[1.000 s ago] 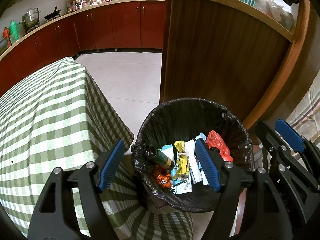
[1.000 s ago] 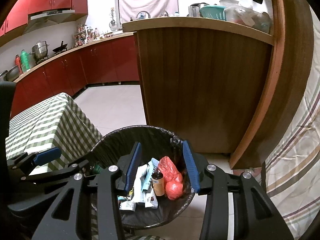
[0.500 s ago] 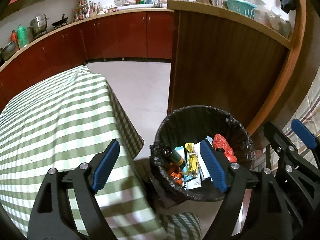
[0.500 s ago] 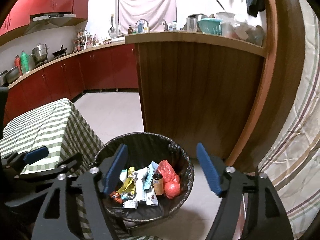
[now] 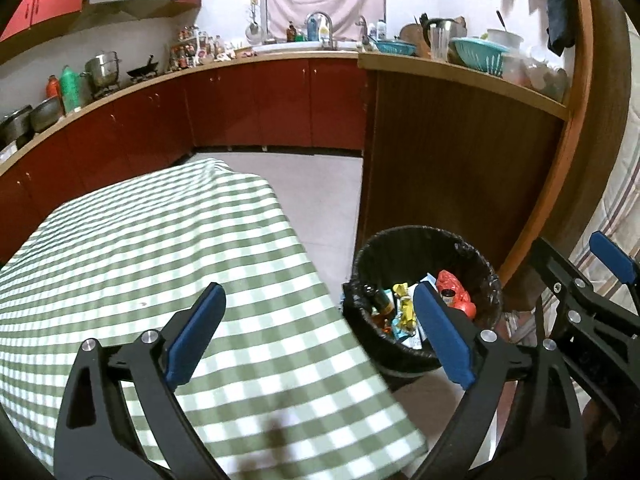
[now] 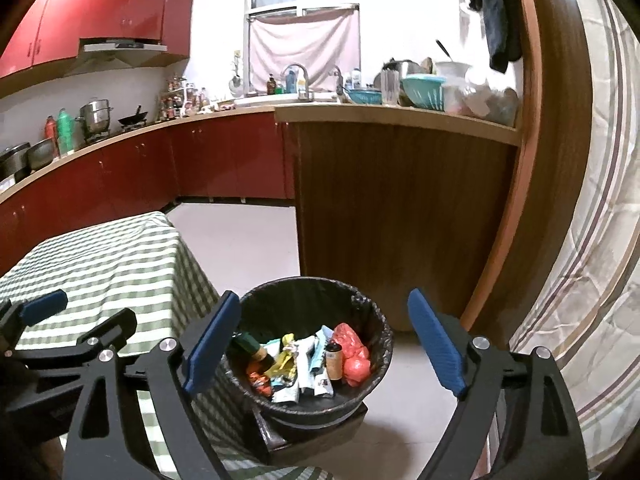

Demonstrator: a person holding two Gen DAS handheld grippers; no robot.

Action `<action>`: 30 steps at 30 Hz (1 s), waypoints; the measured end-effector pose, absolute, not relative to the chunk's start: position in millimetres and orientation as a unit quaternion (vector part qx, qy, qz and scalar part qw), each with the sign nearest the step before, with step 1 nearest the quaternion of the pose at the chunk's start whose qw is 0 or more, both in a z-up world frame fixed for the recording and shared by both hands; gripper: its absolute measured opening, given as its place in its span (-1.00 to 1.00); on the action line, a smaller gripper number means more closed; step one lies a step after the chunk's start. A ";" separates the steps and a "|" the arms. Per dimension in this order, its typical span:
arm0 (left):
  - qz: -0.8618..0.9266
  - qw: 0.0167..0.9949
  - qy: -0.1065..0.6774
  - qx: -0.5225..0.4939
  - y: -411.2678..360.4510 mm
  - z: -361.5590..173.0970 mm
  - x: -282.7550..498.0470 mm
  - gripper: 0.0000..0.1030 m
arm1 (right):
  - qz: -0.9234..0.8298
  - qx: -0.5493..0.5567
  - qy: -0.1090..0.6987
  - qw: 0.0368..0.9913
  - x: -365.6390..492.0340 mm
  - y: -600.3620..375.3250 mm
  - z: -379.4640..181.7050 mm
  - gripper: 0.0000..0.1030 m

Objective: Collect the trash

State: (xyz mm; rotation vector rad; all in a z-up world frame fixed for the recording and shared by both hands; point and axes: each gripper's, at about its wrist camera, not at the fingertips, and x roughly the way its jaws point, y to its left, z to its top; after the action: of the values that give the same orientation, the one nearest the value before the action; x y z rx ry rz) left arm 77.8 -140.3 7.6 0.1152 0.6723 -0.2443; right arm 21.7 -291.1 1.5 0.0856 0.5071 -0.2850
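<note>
**Evidently a bin filled and a table with nothing seen on it: holdings at this moment**

Kitchen counter (image 6: 224, 120): red-fronted run along the far wall, carrying pots, bottles and a sink under a curtained window. Background only; no part in the job as far as I can judge.

Wooden partition (image 6: 400, 216): tall brown panel directly behind the bin, its ledge stacked with basins and cups.

Table (image 5: 160, 248): draped in a green-and-white check cloth. No litter shows on the part in view, which suggests the collecting is largely done, though the near edge is blurred.

Trash bin (image 6: 372, 332): round, lined with a black bag, standing on the floor just beside the table's corner, presumably so items can be dropped straight across.

Trash (image 6: 304, 360): all of it lies inside the bin. A dark bottle (image 6: 252, 346), a yellow wrapper (image 6: 286, 354), pale packets, a small brown jar (image 6: 334, 362) and a crumpled red bag (image 6: 352, 350).

Left gripper (image 5: 316, 336): raised over the table edge, blue pads spread wide, nothing between them.

Right gripper (image 6: 324, 344): held above the bin, jaws likewise wide apart and empty, framing the contents. Both seem posed as after a drop, in my reading.
</note>
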 end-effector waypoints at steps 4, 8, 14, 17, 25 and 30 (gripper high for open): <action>-0.111 0.940 0.319 0.048 -123.5 17.5 62.6 0.83 | -0.133 0.036 0.240 0.961 6.5 -278.7 9.7 0.63; -0.105 0.944 0.311 0.039 -107.7 26.7 48.9 0.83 | -0.128 0.030 0.232 0.964 -7.3 -268.1 16.0 0.64; -0.099 0.947 0.303 0.031 -96.1 29.4 31.3 0.89 | -0.129 0.024 0.224 0.966 -24.5 -260.0 20.2 0.64; -0.096 0.948 0.303 0.027 -91.1 29.4 25.6 0.89 | -0.128 0.020 0.223 0.966 -29.1 -257.0 21.2 0.64; -0.095 0.948 0.303 0.025 -84.8 27.1 21.0 0.89 | -0.127 0.017 0.216 0.968 -34.2 -251.8 23.0 0.64; -0.095 0.948 0.304 0.021 -82.9 27.1 21.1 0.89 | -0.127 0.016 0.216 0.968 -34.8 -250.3 22.8 0.64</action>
State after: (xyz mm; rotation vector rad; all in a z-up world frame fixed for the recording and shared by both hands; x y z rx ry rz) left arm 21.1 -82.9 27.1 0.0437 0.6186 -0.1935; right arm -34.8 -250.3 22.8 0.0327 0.4363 -0.2559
